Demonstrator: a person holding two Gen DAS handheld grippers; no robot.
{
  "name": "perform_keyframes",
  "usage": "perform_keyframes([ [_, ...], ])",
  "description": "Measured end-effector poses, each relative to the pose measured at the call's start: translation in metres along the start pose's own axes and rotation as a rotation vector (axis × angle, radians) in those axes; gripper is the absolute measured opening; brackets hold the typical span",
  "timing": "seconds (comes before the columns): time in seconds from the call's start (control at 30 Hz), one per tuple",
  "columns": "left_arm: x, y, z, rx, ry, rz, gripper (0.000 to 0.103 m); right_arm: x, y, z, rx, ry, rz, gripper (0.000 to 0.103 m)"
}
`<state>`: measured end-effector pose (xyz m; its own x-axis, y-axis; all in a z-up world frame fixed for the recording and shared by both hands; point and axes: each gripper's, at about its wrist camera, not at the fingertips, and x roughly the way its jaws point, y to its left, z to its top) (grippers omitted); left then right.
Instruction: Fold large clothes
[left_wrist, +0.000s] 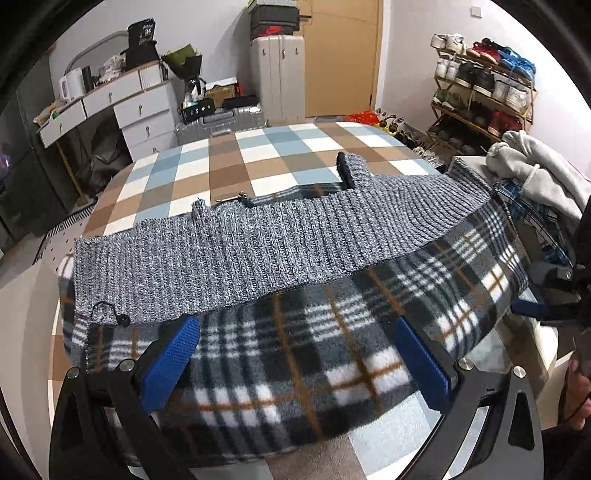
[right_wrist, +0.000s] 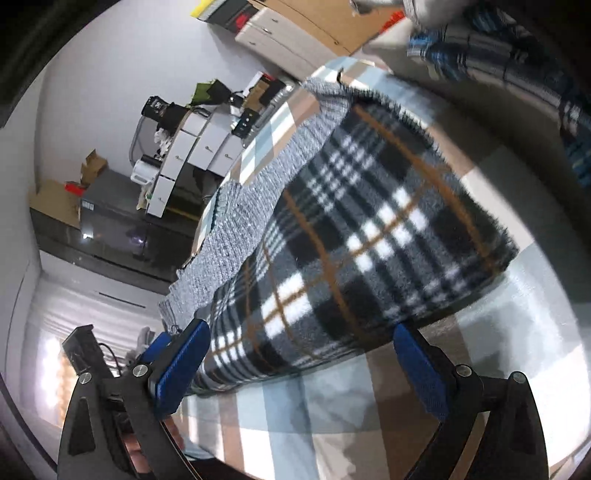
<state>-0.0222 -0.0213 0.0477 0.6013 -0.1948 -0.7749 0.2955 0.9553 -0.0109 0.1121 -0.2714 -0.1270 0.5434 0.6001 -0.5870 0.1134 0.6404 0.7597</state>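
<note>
A large garment lies folded on the checked tablecloth (left_wrist: 229, 162). Its black, white and tan plaid fleece side (left_wrist: 295, 354) faces up nearest me. A grey knit band (left_wrist: 240, 258) crosses it further back. My left gripper (left_wrist: 295, 358) is open, its blue pads (left_wrist: 170, 362) spread wide over the plaid near edge. In the right wrist view the plaid fleece (right_wrist: 369, 229) runs away from the camera, with the grey knit (right_wrist: 236, 221) on its left. My right gripper (right_wrist: 301, 369) is open at the plaid's near end, with nothing pinched.
A pile of clothes with a grey hoodie (left_wrist: 535, 173) sits at the table's right end. Beyond the table are a shoe rack (left_wrist: 484, 88), white drawers (left_wrist: 144, 114), suitcases (left_wrist: 277, 74) and a wooden door (left_wrist: 343, 55). A person's hand (left_wrist: 580, 384) shows at the lower right.
</note>
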Motion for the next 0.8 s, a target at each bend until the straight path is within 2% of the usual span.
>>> perform_keyframes([
  [0.13, 0.006, -0.001, 0.004, -0.018, 0.017, 0.009, 0.102, 0.000, 0.001, -0.008, 0.014, 0.032, -0.021, 0.101],
  [0.33, 0.017, -0.014, 0.009, -0.024, 0.053, -0.013, 0.102, -0.005, -0.012, -0.003, 0.065, -0.005, -0.045, 0.101],
  [0.47, 0.033, -0.024, 0.007, 0.009, 0.120, 0.011, 0.102, -0.009, -0.024, 0.004, 0.118, -0.054, -0.043, 0.101],
  [0.53, 0.043, -0.022, 0.004, -0.011, 0.165, -0.003, 0.102, -0.008, -0.025, 0.007, 0.125, -0.068, -0.048, 0.103],
  [0.6, 0.045, -0.013, 0.003, -0.076, 0.161, -0.039, 0.102, -0.004, -0.021, 0.009, 0.112, -0.080, -0.074, 0.103],
  [0.7, 0.045, -0.014, 0.002, -0.075, 0.175, -0.050, 0.102, 0.010, -0.007, 0.013, 0.058, -0.082, -0.099, 0.103],
  [0.8, 0.042, -0.016, 0.000, -0.069, 0.181, -0.058, 0.102, 0.007, -0.002, 0.014, 0.031, -0.110, -0.063, 0.103],
])
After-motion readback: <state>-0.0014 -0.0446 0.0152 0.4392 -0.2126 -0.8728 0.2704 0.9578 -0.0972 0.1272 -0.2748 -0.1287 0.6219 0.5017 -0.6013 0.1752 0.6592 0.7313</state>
